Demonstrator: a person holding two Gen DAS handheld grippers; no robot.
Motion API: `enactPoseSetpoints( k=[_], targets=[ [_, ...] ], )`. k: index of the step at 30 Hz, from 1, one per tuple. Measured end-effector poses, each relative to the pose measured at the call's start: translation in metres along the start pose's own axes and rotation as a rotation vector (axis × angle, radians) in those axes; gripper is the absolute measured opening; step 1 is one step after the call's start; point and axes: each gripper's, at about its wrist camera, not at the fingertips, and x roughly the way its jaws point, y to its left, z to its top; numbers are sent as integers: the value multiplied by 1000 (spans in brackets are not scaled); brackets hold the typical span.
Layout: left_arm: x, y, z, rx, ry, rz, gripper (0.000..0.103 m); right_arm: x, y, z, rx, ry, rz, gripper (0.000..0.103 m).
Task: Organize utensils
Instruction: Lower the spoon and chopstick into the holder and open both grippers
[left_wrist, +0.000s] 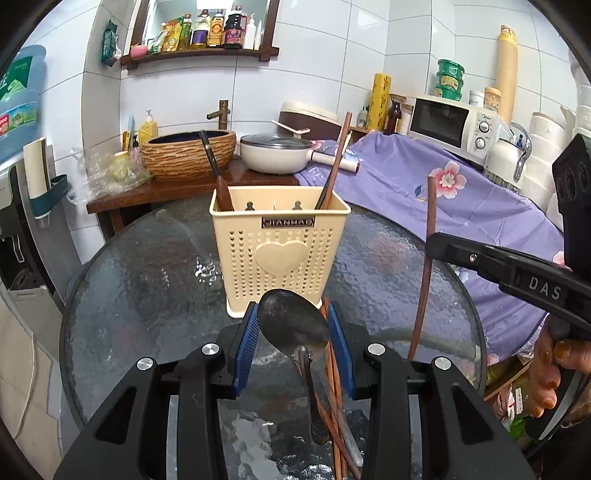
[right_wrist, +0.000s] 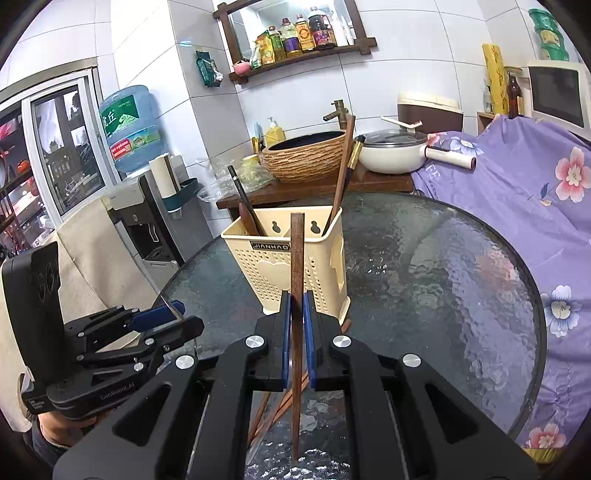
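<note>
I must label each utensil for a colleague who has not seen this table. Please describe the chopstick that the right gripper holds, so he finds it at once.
Start at the round glass table and find the cream utensil holder on it. In front of the holder, the right gripper pinches one brown wooden chopstick. Unlike the other chopsticks, which lie flat on the glass, this one stands almost upright.

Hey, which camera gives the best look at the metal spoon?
The left wrist view. The metal spoon fills the centre there, its bowl between the left gripper pads, its handle over chopsticks on the glass table. In the right wrist view the spoon is barely visible.
</note>
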Motion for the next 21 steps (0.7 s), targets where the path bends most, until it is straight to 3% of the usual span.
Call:
enactPoseSetpoints(
  k=[11,21],
  targets=[
    [-11,10,43,-7,-50,-22,37,-15,10,32,-23,-37,24,7],
    [-28,23,126,-26,-152,-3,37,-30,26,110,-26,-85,55,7]
  ],
)
